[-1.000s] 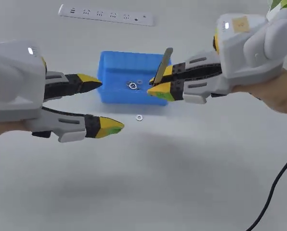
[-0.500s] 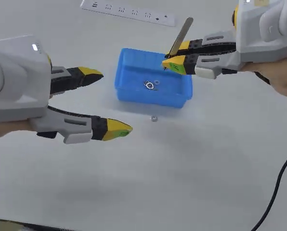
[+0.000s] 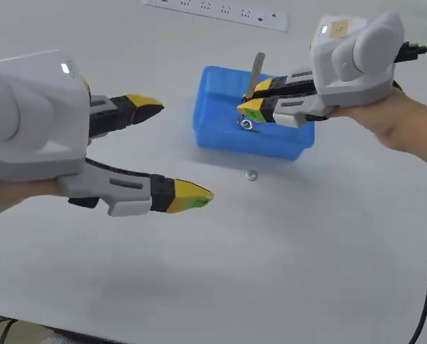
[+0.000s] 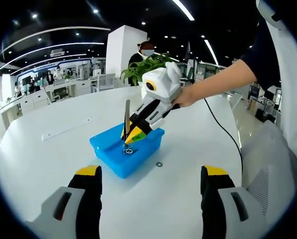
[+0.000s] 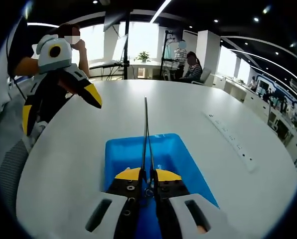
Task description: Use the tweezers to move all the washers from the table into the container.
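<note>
right gripper [image 3: 251, 109] clamped on tweezers [image 3: 256, 69] above container [image 3: 215, 123]; loose washer [image 3: 251, 174] just outside its near wall, toward the person; left gripper [image 3: 183, 151] spread, empty.

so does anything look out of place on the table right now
One washer lies on the table, just outside the near wall of the blue container, while other washers sit inside. Nothing looks spilled or damaged; the right gripper holds the tweezers over the container.
</note>
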`<move>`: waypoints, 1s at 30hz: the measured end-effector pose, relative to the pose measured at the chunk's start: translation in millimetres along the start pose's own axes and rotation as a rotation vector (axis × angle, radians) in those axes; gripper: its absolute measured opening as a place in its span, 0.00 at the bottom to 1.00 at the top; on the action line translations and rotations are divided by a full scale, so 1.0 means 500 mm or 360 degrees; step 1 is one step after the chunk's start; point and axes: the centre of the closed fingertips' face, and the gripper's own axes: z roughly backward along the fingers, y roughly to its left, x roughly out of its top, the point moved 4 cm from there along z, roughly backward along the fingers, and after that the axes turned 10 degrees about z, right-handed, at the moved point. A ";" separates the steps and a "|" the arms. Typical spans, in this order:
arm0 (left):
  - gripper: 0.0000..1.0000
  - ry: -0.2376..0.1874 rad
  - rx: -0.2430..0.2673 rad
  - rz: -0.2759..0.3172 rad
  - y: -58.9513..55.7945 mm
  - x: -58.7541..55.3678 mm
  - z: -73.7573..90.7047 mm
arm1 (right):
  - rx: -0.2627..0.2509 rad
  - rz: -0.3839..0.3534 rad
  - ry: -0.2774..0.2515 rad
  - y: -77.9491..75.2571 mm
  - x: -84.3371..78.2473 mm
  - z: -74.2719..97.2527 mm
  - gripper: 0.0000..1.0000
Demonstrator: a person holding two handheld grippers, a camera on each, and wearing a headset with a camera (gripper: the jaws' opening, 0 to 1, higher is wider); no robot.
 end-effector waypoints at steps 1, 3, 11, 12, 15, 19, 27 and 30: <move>0.87 -0.0002 0.0004 0.0001 0.001 0.000 0.000 | -0.0001 0.0005 0.0012 0.002 -0.003 -0.002 0.09; 0.86 0.0003 0.0011 0.0007 0.003 -0.001 0.000 | 0.0003 -0.0009 0.0005 0.004 -0.003 -0.002 0.09; 0.89 -0.0021 0.0049 0.0010 0.015 0.006 0.007 | -0.0017 -0.0020 0.0010 0.009 -0.007 0.007 0.10; 0.89 -0.0018 0.0052 0.0009 0.015 0.005 0.006 | -0.0024 -0.0025 0.0008 0.009 -0.007 0.008 0.10; 0.90 -0.0014 0.0063 0.0013 0.016 0.004 0.001 | -0.0031 -0.0033 0.0006 0.010 -0.008 0.012 0.10; 0.89 -0.0022 0.0050 0.0013 0.009 0.011 -0.007 | -0.0037 -0.0047 0.0009 0.012 -0.010 0.019 0.10; 0.91 -0.0109 0.0050 0.0029 0.028 0.050 -0.027 | -0.0008 -0.0015 -0.0005 0.027 0.008 0.033 0.08; 0.88 -0.0129 0.0050 -0.0012 0.048 0.087 -0.048 | 0.0015 0.0020 0.0006 0.034 0.019 0.035 0.08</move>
